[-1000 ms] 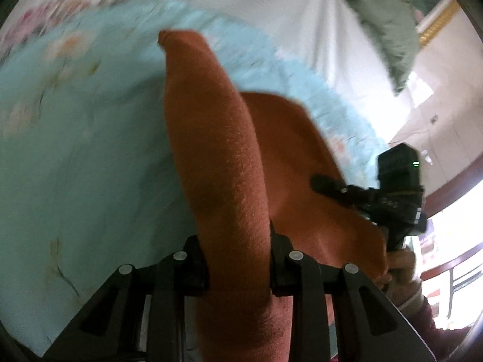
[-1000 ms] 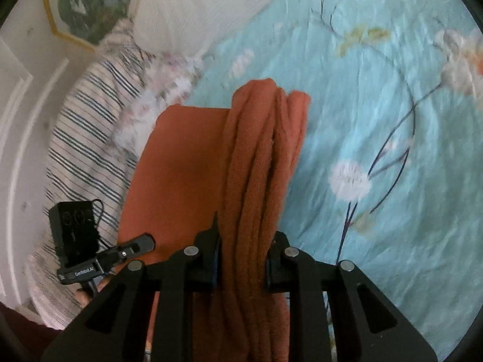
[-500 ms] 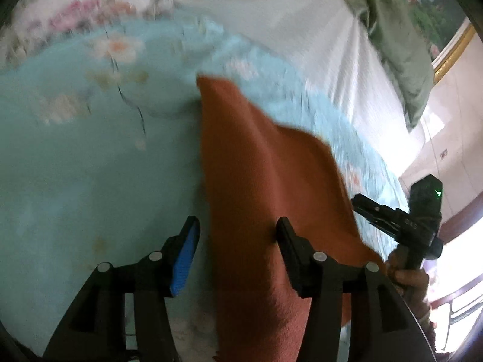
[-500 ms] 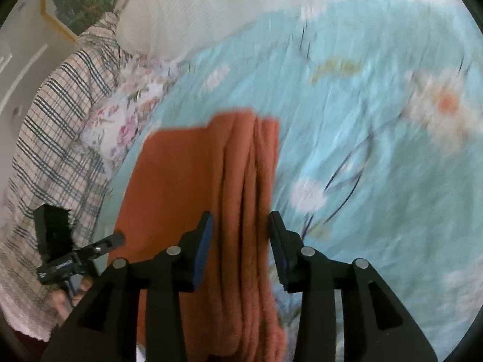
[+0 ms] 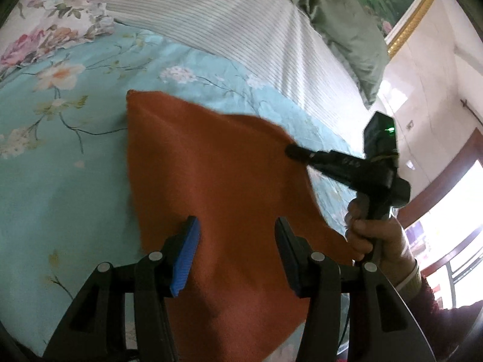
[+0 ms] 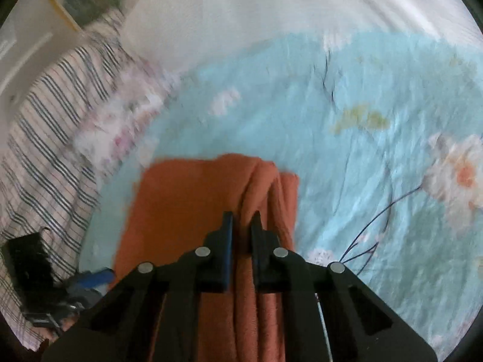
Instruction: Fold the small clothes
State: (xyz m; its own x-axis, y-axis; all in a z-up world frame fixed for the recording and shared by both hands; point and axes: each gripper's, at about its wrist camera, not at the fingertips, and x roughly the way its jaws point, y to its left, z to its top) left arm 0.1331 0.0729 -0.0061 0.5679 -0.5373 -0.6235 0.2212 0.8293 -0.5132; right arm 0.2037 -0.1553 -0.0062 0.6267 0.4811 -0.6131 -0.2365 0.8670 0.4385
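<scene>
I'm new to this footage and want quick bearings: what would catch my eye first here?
The rust-orange cloth dominates, spread over the light blue floral bedsheet in the middle of the left wrist view. The left tool hangs open above it, its blue-padded fingers apart, while the right tool is nearly closed around a bunched ridge along the cloth's edge. A striped pillow lies beyond the sheet.

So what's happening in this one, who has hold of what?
A person with a handheld gripper in each hand is folding a rust-orange cloth on a bed with a light blue floral sheet. The right gripper is shut on a bunched ridge of the cloth near one edge. The left gripper hangs open above the flat part, gripping nothing. Striped bedding and a green pillow lie beyond.
</scene>
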